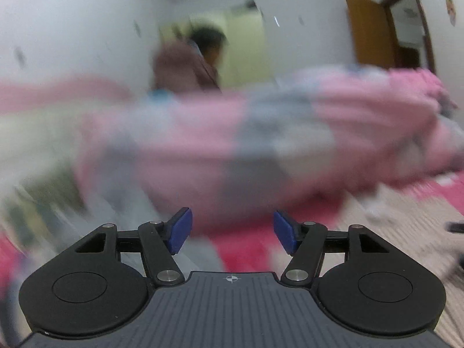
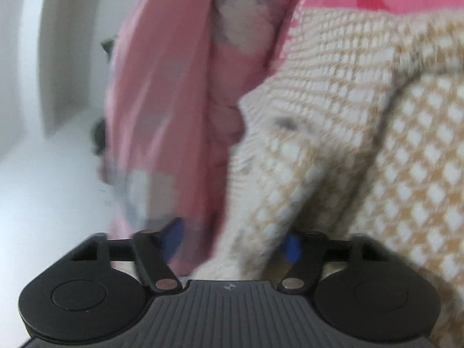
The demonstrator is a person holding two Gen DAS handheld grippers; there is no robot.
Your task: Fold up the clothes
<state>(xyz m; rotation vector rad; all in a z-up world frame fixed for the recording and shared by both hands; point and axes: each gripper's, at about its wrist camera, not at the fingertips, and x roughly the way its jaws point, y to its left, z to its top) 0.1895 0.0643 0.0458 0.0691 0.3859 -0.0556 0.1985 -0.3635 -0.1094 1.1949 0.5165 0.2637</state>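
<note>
Smeared by motion across the left wrist view: pink garment (image 1: 232,133), its edges unreadable. Far behind, blurred person (image 1: 197,63), half hidden by the cloth. In the right wrist view, blue pads (image 2: 174,237) partly covered by pink cloth (image 2: 174,101) and checked knit (image 2: 362,145); grip undecidable.

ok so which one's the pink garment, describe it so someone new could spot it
Start from the bed with the red-pink floral cover. Heaped across it ahead of the left gripper lies the pink garment, pale pink with grey and white patches. The cloth beside it is a beige-and-white checked knit, and the cover is a stronger red-pink.
</note>
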